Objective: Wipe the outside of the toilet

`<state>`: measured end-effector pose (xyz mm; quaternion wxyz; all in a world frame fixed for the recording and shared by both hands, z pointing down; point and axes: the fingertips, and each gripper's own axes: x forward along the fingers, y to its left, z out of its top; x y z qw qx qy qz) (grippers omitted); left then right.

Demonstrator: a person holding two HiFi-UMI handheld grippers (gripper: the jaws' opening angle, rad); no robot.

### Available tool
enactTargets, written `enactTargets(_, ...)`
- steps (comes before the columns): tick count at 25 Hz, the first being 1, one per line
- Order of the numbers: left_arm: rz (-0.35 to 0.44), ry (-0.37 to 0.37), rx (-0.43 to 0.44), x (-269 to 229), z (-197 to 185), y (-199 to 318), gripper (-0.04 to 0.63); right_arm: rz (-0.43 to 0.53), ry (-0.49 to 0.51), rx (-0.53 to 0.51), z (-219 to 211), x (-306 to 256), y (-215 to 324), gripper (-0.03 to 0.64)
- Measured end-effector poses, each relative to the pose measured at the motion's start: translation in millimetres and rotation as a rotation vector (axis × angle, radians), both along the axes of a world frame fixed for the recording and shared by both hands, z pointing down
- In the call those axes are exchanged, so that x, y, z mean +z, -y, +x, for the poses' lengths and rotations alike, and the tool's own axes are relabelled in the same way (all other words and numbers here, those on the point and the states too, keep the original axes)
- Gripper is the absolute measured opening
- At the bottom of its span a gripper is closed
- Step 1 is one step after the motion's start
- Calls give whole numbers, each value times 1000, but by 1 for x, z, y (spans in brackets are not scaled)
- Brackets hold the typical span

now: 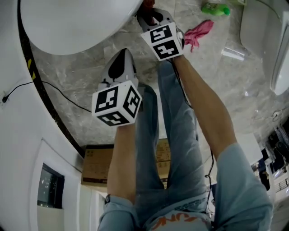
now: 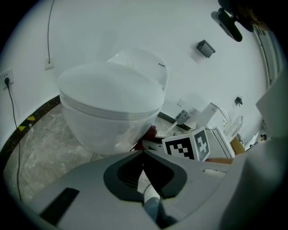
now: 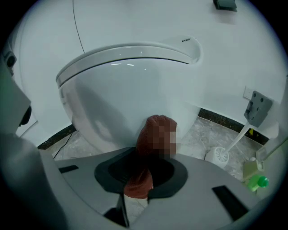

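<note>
Spanning the room, grey marble floor [image 1: 81,76] under white toilet [image 3: 135,90].

Right gripper [image 1: 151,16] meets the white toilet [image 1: 76,22] edge with a red cloth [image 1: 147,4] at its tip, left gripper [image 1: 123,56] hovers over marble floor [image 1: 81,76], pink rag [image 1: 198,32] and green bottle [image 1: 216,9] lie beyond.

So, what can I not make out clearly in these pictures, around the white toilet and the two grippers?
Dark red cloth: a mosaic patch covers its top in the right gripper view, so contact with the white ceramic toilet is unclear.
Right gripper: in the head view its marker cube and body hide the jaws.
Toilet's foot: each gripper's own body covers it in the gripper views.
Green plastic bottle: label too small, right gripper view.
</note>
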<state>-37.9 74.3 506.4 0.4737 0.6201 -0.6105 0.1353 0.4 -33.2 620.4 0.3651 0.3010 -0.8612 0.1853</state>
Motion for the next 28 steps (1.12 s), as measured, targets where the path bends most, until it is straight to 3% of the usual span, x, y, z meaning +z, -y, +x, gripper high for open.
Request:
enactTargets(12,0,24,16,-12,-42,-56,-5,-51,36,-37,-58,0,-87,77)
enactTargets(18,-8,41,46,-20,-52,-63,-5,-99,64,-111,-70,-3,-119,77)
enactTargets(24,-20,36,77,-27,-31,-54,-5,-101,88,-73,-33,-20,-112,78)
enactTargets(28,-24,14,122,-28,3,-41,-5,-106,87,45,22,-27,-86,78)
